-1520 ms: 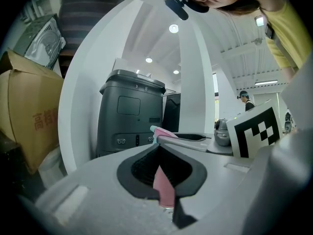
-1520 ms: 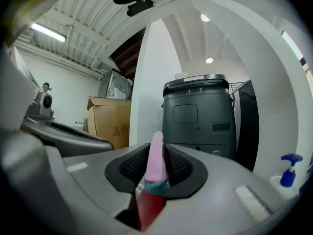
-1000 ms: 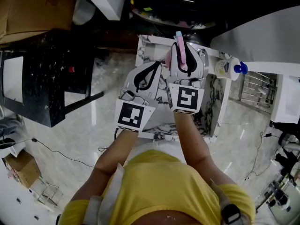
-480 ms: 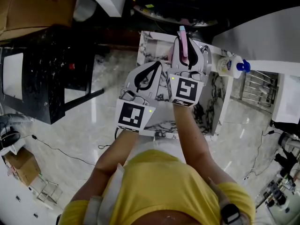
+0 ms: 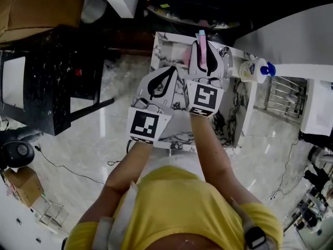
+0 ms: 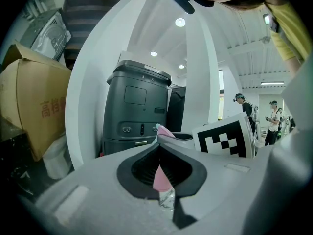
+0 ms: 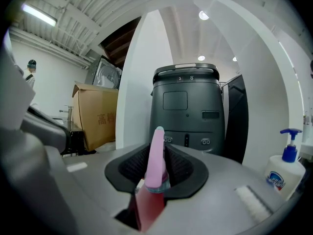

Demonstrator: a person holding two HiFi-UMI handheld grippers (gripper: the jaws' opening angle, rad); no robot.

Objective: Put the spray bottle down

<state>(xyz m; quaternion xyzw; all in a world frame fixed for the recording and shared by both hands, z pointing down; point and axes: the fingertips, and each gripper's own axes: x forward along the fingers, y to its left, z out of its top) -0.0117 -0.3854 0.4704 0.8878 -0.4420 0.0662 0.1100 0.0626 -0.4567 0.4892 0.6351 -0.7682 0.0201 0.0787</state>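
Observation:
The pink spray bottle (image 5: 201,45) stands upright between the jaws of my right gripper (image 5: 202,57), which is shut on it above the far part of the marble table (image 5: 167,47). In the right gripper view the bottle (image 7: 156,153) rises straight out of the right gripper (image 7: 156,175). My left gripper (image 5: 165,78) hangs just left of it, its jaws together with nothing held. In the left gripper view only a thin slit shows at the left gripper (image 6: 161,180), and the bottle's top (image 6: 164,130) peeks over beside the marker cube.
A white pump bottle with a blue head (image 5: 253,71) (image 7: 283,169) stands on the table's right edge. A dark grey machine (image 7: 188,109) is ahead, with a cardboard box (image 5: 36,9) and a black table (image 5: 47,87) to the left and a metal rack (image 5: 283,95) to the right.
Both grippers stay almost where they were, the right one still holding the bottle. A round dark object on the floor at the left has come into view.

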